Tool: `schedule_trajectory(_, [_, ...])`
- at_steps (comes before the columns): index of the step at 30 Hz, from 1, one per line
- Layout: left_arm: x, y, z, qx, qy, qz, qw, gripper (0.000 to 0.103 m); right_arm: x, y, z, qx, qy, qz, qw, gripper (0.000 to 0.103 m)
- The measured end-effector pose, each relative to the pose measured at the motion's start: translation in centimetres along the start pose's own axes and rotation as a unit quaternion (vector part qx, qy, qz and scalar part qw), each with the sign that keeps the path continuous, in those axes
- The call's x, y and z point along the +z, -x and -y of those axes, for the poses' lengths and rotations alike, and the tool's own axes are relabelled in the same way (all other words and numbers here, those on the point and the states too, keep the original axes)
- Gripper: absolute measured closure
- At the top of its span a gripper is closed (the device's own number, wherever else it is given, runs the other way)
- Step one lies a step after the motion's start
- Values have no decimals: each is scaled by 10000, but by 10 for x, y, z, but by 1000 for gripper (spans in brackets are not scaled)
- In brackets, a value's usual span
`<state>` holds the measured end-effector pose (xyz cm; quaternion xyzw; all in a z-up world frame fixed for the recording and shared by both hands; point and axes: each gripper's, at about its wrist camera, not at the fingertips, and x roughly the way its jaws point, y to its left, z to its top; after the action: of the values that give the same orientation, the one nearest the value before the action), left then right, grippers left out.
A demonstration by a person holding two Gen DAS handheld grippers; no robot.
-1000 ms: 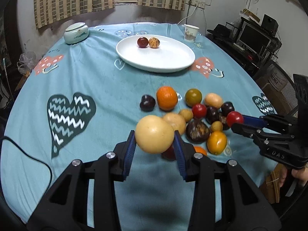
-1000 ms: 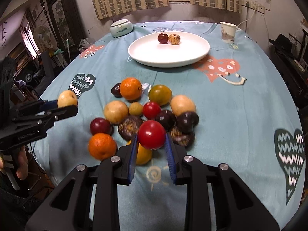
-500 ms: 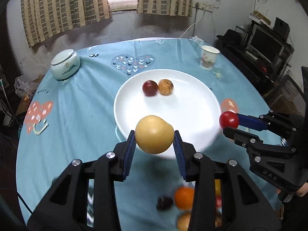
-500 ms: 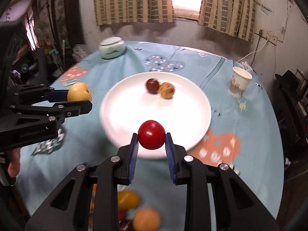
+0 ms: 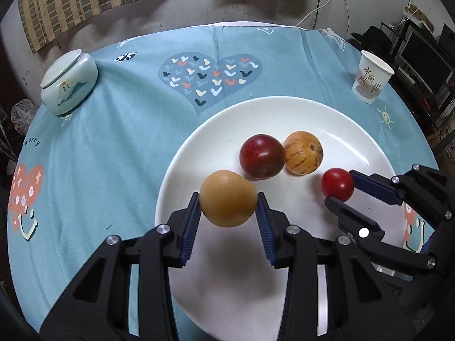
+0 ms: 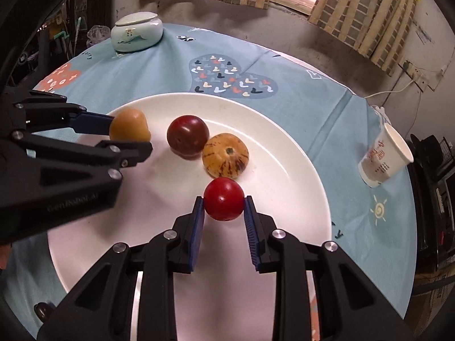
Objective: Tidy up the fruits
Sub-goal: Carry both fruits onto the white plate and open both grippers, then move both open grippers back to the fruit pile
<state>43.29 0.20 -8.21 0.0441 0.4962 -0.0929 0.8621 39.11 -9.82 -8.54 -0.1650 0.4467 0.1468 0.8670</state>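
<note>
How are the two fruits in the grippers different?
The yellow fruit in the left gripper is larger and dull tan; the red fruit in the right gripper is smaller, glossy and bright. Both are round, clamped between blue pads, over the plate.

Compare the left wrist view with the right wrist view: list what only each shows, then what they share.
Only the left wrist view: the black monitor on shelving at the right edge.

Only the right wrist view: a dark fruit on the tablecloth by the plate's near rim.

Both: the white plate with a dark red fruit and a striped orange fruit, the left gripper shut on a yellow fruit, the right gripper shut on a red tomato, the ceramic jar and paper cup.
</note>
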Motion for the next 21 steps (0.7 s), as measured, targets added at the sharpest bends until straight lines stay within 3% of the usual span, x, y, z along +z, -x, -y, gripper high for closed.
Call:
schedule_trajectory(3, [0, -6, 0, 30, -25, -15, 10000, 62, 4, -4, -6, -44, 102, -11, 9999, 71])
schedule_trajectory(4, [0, -6, 0, 31, -15, -27, 10000, 61, 5, -4, -7, -111, 139, 5, 9998, 65])
schedule_trajectory(6, [4, -6, -3, 63, 48, 28, 10000, 43, 7, -2, -8, -204, 157, 117, 9996, 53])
schedule_trajectory(7, [5, -3, -4, 78, 82, 104, 9999, 37, 7, 1, -8, -234, 162, 166, 9995, 51])
schedule_trajectory(13, [4, 41, -7, 71, 44, 398, 9992, 29, -1, 39, 5, -353, -17, 382, 9986, 47])
schedule_trajectory(17, [-32, 98, -4, 61, -50, 772, 9970, 12, -33, 96, 19, -530, -343, 623, 9961, 44])
schedule_trajectory(21, [-97, 133, 7, 21, -154, 766, 9969, 11, -86, 149, 12, -283, -754, 668, 9945, 44])
